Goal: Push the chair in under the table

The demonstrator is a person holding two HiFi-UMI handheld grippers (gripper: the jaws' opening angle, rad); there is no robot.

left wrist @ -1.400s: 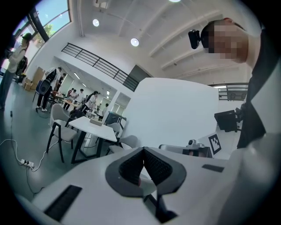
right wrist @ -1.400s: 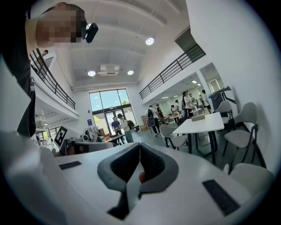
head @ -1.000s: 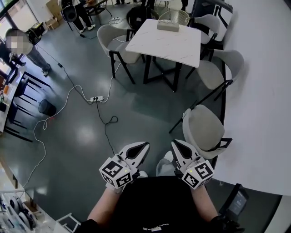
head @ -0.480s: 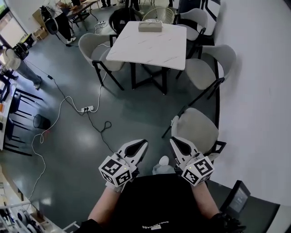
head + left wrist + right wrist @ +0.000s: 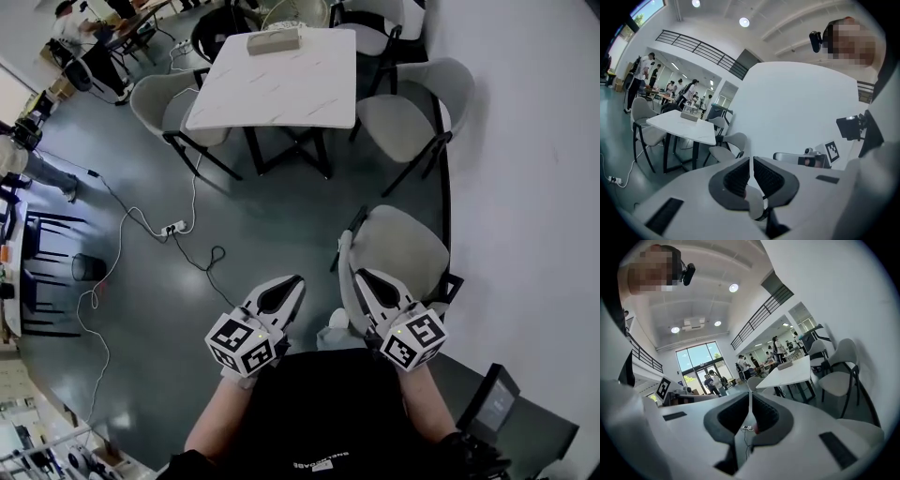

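A white marble-look table [image 5: 291, 84] stands at the top of the head view, with grey shell chairs around it. One grey chair [image 5: 403, 244] stands pulled out from the table, near the white wall. Its backrest [image 5: 344, 281] faces me. My right gripper [image 5: 357, 274] is shut and empty, its tip at that backrest; whether it touches is unclear. The left gripper [image 5: 298, 278] is also shut and empty, left of the chair over bare floor. In the left gripper view the jaws [image 5: 751, 161] are closed, with the table [image 5: 684, 124] ahead. The right gripper view shows closed jaws [image 5: 750, 401] and the table [image 5: 787, 373].
A power strip [image 5: 172, 227] with looping cables lies on the grey floor at left. A small black bin [image 5: 84, 267] and dark stools stand further left. A box [image 5: 274, 40] sits on the table. The white wall [image 5: 525, 187] runs along the right. People stand far off.
Both grippers and my view have moved forward toward the pulled-out chair and table. The chair's backrest is now right at the right gripper's tip. Both jaws stayed shut.
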